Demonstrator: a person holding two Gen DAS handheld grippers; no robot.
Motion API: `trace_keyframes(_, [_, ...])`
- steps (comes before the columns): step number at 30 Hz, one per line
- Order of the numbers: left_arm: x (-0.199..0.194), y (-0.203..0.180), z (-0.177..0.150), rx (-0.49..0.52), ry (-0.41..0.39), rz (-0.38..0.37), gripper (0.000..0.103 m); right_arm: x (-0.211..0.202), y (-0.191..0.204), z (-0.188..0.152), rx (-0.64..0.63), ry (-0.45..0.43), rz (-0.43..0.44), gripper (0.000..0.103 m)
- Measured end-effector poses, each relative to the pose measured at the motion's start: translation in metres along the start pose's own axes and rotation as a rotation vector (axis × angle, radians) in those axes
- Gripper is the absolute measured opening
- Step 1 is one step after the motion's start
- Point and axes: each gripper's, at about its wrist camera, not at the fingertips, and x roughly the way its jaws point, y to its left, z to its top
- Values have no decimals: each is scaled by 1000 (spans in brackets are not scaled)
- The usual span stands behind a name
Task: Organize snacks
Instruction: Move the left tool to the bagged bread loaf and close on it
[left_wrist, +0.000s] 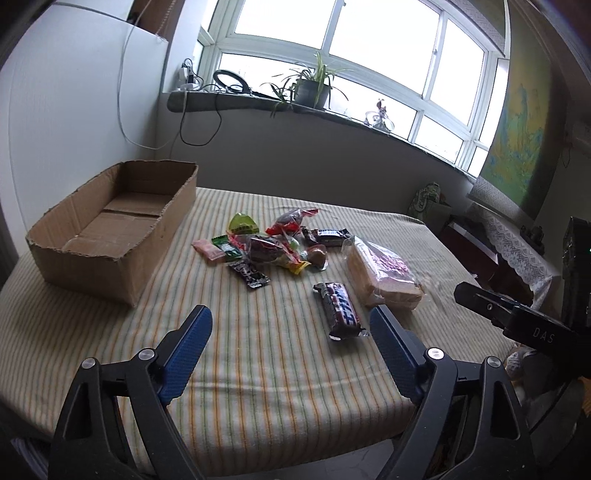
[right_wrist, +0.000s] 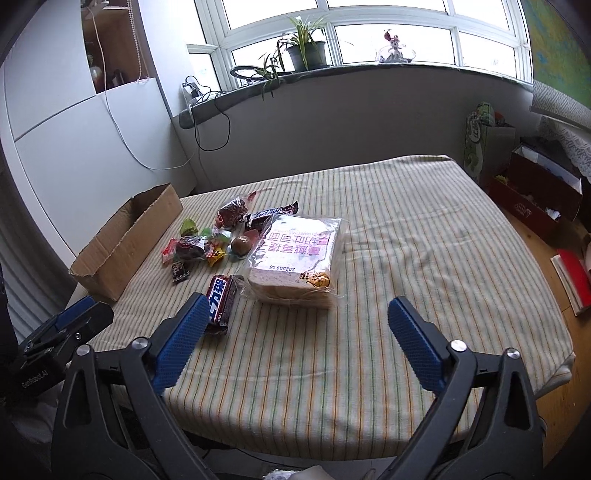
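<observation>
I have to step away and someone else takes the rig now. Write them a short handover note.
Left tongs: open, holding nothing, over the near table edge.
Right tongs: open, holding nothing.
Cardboard box: on the left of the striped cloth, nothing in it.
Snacks: small pile mid-table, chocolate bar nearest, bag of bread on the right.
Done: nothing packed.
Left: move all snacks into the box.

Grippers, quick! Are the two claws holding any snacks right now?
Left gripper: open, holding nothing.
Right gripper: open, holding nothing.
</observation>
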Motion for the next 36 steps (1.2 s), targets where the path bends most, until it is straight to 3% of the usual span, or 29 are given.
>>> trace_keyframes(7, [42, -23, 12, 41, 97, -133, 64, 37, -26, 12, 92, 103, 90, 73])
trace_keyframes(16, [92, -50, 30, 112, 226, -273, 50, 77, -52, 32, 202, 205, 179, 65])
trace_keyframes(25, [129, -49, 33, 65, 324, -365, 49, 110, -57, 39, 248, 299, 237, 59])
trace_keyframes(36, [135, -50, 33, 54, 365, -395, 43, 120, -52, 46, 241, 320, 266, 54])
